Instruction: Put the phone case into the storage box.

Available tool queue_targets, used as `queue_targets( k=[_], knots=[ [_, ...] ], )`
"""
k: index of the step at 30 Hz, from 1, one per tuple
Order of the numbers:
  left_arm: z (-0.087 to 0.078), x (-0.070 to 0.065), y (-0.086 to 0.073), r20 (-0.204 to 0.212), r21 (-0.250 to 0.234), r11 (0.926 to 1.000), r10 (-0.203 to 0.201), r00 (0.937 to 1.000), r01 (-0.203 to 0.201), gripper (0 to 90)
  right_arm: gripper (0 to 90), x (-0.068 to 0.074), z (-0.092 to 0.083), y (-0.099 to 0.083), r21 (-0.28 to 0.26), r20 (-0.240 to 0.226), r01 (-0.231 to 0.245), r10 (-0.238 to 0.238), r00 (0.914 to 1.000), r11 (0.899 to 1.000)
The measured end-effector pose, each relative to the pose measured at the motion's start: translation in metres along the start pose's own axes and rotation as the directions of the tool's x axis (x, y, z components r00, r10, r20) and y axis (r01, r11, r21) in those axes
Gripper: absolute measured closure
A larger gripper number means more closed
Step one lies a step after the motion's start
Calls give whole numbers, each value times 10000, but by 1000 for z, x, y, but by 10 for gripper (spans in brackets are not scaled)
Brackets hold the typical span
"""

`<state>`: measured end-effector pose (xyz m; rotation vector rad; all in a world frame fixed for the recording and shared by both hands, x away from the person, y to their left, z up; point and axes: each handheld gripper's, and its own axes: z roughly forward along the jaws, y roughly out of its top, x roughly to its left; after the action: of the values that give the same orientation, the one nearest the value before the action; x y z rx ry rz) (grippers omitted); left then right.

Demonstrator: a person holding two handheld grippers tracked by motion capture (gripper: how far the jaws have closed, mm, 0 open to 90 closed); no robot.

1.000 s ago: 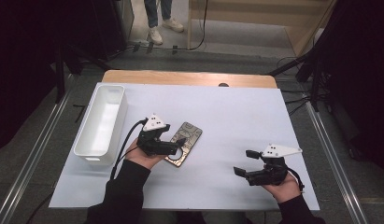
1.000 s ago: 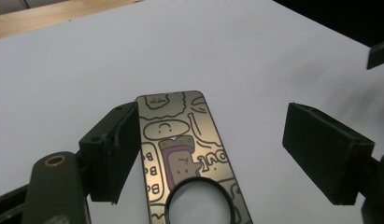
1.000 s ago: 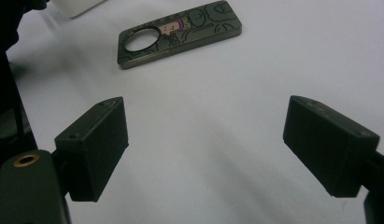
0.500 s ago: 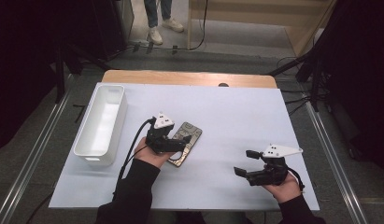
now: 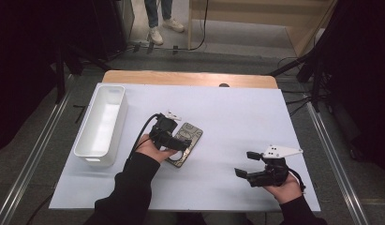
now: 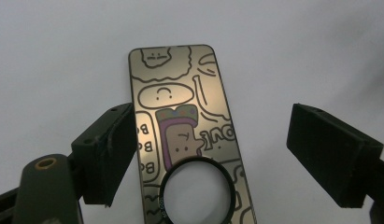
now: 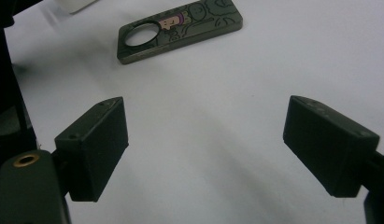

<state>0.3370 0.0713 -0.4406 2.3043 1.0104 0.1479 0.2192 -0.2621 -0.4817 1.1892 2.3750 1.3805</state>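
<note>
Worktop under a white cover, wooden far edge exposed; dark room, grey floor, a person's legs beyond the far edge. White bin along the left edge. Phone case, dark metallic with cartoon outlines and a round hole, lies flat left of centre. Left claw over it, wide, its jaws just opened further, shifted slightly since earlier. Right claw wide near the front right corner, unmoved.

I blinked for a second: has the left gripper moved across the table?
Yes. The left gripper has slid slightly away from the white tray, further over the phone case, jaws just opening wider.
</note>
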Motion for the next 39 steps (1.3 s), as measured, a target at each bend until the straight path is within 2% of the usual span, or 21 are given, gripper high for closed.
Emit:
queue_targets(
  k=[1, 2, 3, 7, 11, 12, 20, 22, 25, 30, 35, 39],
  knots=[
    [1, 0, 1, -24, 215, 9998, 43, 10000, -42, 140, 130, 0, 0, 0, -2, 0, 4, -4, 10000, 10000],
    [1, 0, 1, -24, 215, 9998, 43, 10000, -42, 131, 129, 0, 0, 0, 5, 4, 3, -3, 10000, 10000],
    [4, -1, 3, -55, 517, 9986, 89, 9999, -86, 131, 129, 0, 0, 0, 9, 16, 3, -3, 10000, 10000],
    [7, -2, 3, -87, 771, 9969, 190, 9998, -183, 131, 129, -1, 0, 0, 9, 52, 16, -16, 10000, 10000],
    [11, -3, 2, -309, 1178, 9927, 304, 9991, -266, 130, 129, -1, 0, 0, 46, 54, -16, 16, 10000, 10000],
    [13, -4, 1, -386, 1286, 9912, 369, 9986, -316, 104, 129, -1, 0, 0, 83, 59, -14, 14, 10000, 10000],
    [16, -6, 0, -635, 1388, 9900, 355, 9973, -264, 73, 129, 0, 1, 0, 101, 74, -17, 16, 10000, 9999],
    [19, -7, -2, -749, 1509, 9882, 363, 9965, -247, 20, 129, -1, 1, 0, 99, 67, -24, 24, 10000, 9999],
    [22, -8, -3, -701, 1572, 9873, 339, 9970, -225, 20, 129, -1, 1, -1, 112, 74, -29, 28, 10000, 9999],
    [30, -9, -7, -878, 1864, 9822, 379, 9954, -210, 2, 129, -1, 1, -1, 111, 71, -31, 30, 10000, 9999],
    [34, -11, -8, -981, 1881, 9820, 344, 9946, -154, 2, 129, 0, 1, -1, 119, 81, -38, 37, 10000, 9999],
    [40, -10, -13, -1040, 1902, 9817, 146, 9945, 55, 2, 129, -1, 0, -1, 116, 90, -57, 56, 9999, 9999]
  ],
)
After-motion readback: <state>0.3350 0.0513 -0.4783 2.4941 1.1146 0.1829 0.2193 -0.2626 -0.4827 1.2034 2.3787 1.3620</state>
